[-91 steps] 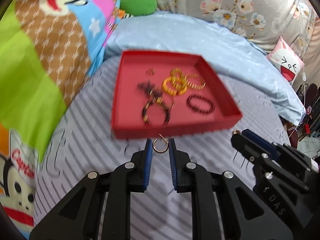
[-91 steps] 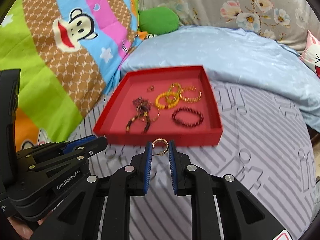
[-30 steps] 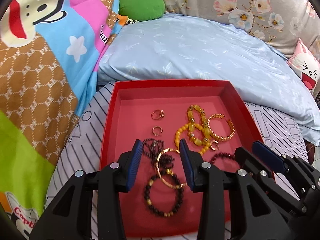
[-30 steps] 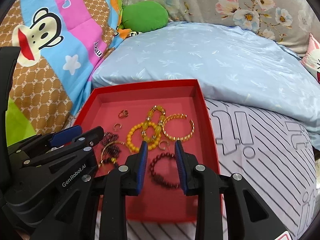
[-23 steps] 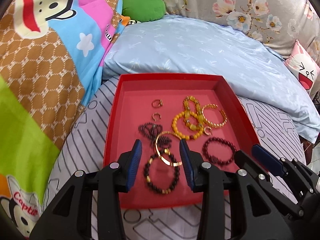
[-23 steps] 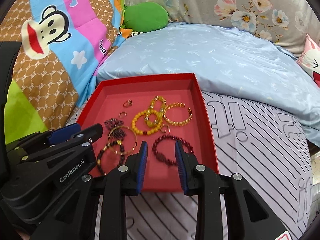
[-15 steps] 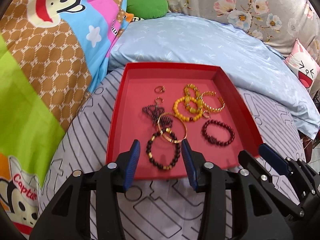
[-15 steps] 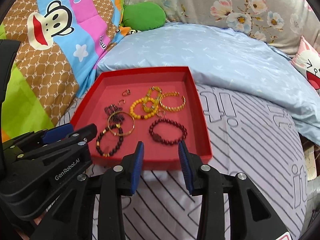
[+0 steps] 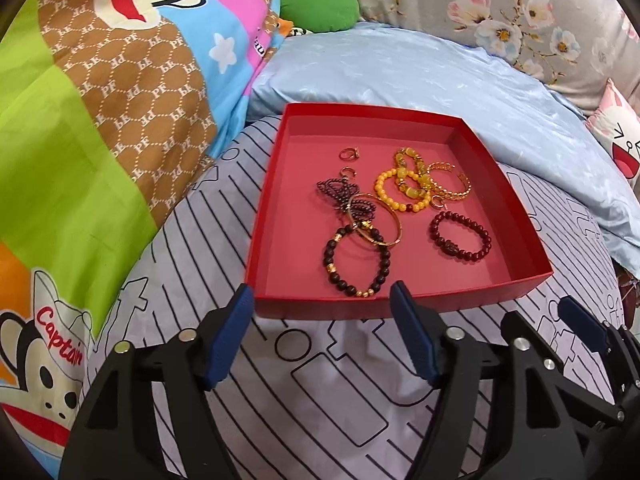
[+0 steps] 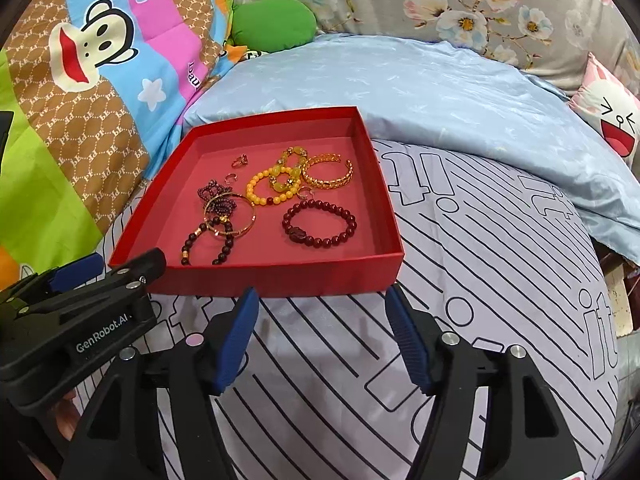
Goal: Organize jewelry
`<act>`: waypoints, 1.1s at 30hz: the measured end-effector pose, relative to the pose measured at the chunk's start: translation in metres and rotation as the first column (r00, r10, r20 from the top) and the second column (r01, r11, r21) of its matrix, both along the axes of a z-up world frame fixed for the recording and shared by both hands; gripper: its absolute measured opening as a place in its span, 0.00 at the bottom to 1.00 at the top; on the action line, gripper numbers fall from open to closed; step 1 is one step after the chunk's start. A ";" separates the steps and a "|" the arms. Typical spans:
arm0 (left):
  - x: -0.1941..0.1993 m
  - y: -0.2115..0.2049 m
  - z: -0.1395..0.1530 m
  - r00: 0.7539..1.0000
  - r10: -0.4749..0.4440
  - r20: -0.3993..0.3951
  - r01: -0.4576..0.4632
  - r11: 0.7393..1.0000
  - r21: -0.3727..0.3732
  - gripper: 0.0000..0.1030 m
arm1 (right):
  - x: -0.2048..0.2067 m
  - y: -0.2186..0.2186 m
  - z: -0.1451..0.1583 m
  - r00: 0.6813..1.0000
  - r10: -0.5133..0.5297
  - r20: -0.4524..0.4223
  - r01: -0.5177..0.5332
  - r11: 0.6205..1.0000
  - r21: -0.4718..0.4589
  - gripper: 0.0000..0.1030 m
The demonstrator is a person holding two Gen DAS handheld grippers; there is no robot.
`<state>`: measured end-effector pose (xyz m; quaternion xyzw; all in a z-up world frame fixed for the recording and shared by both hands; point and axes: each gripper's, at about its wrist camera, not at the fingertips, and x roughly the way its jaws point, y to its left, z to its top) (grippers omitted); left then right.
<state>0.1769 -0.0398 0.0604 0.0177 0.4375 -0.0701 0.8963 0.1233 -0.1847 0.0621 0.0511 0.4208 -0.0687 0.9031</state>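
A shallow red tray lies on the striped bed cover. In it are several pieces: a thin gold bangle, a dark bead bracelet, a maroon bead bracelet, yellow bead bracelets, a gold cuff, a purple beaded piece and small rings. My left gripper hangs just before the tray's near wall, jaws opening, nothing between them. My right gripper stands likewise, jaws opening and empty.
A light blue pillow lies behind the tray. A bright cartoon-monkey quilt rises on the left, with a green cushion beyond it. A pink cartoon-face pillow sits at the right. Striped cover spreads around the tray.
Both grippers have drawn back from over the tray to its near edge and their jaws have spread wider. The gold bangle that was between the left jaws now lies in the tray.
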 end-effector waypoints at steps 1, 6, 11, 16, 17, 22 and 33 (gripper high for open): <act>-0.001 0.001 -0.001 1.000 0.005 0.002 -0.005 1.000 0.005 0.68 | -0.001 0.002 -0.001 1.000 0.007 -0.007 -0.007 1.000 -0.007 0.67; -0.013 -0.001 0.000 1.000 -0.004 0.030 0.003 0.999 0.039 0.86 | -0.009 0.017 -0.004 0.998 0.055 0.005 -0.055 0.997 -0.060 0.82; -0.020 -0.003 0.000 0.999 -0.011 0.035 0.008 0.998 0.069 0.87 | -0.011 0.024 -0.009 0.997 0.079 -0.025 -0.081 0.993 -0.084 0.85; -0.023 0.007 0.002 0.999 0.016 0.037 -0.018 0.998 0.061 0.88 | -0.017 0.014 -0.012 0.998 0.046 -0.031 -0.047 0.997 -0.054 0.85; -0.023 0.009 0.003 0.999 0.019 0.039 -0.022 0.998 0.062 0.88 | -0.018 0.011 -0.011 0.999 0.037 -0.028 -0.038 0.998 -0.049 0.85; -0.023 0.016 0.002 0.999 0.036 0.033 -0.038 0.997 0.062 0.88 | -0.023 -0.001 -0.006 1.000 0.002 -0.015 -0.003 1.000 -0.029 0.86; -0.025 0.019 -0.003 0.999 0.033 0.017 -0.034 0.997 0.067 0.89 | -0.025 -0.008 0.001 1.000 -0.005 -0.006 0.005 0.998 0.062 0.87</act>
